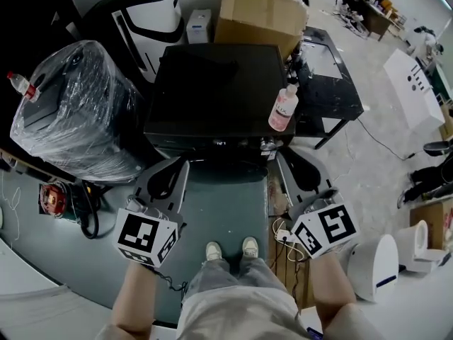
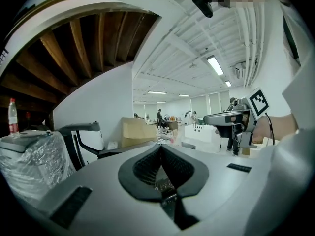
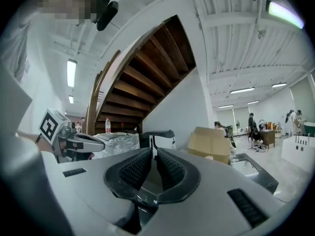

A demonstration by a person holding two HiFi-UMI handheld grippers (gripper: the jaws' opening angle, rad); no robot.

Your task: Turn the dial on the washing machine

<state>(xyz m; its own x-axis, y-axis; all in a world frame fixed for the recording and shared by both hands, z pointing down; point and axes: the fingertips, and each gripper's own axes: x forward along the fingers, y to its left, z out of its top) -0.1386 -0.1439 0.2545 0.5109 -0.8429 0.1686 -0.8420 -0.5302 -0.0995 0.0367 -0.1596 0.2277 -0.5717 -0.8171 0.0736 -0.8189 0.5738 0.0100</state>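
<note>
The washing machine (image 1: 212, 91) is a black box with a flat top, right in front of me in the head view. Its front panel (image 1: 219, 144) is seen edge-on and I cannot make out the dial. My left gripper (image 1: 178, 164) hangs just before the machine's front left, jaws shut and empty; in the left gripper view (image 2: 160, 147) the tips meet. At the front right my right gripper (image 1: 284, 160) also holds nothing. In the right gripper view (image 3: 151, 152) its pads stand a thin slit apart. Both gripper views look over the machine's top, not at the panel.
A pink bottle (image 1: 284, 108) stands on the machine's right edge. A plastic-wrapped bundle (image 1: 71, 112) sits to the left, a cardboard box (image 1: 258, 6) behind, a black table (image 1: 333, 83) to the right. Cables and a plug strip (image 1: 285, 236) lie by my right foot.
</note>
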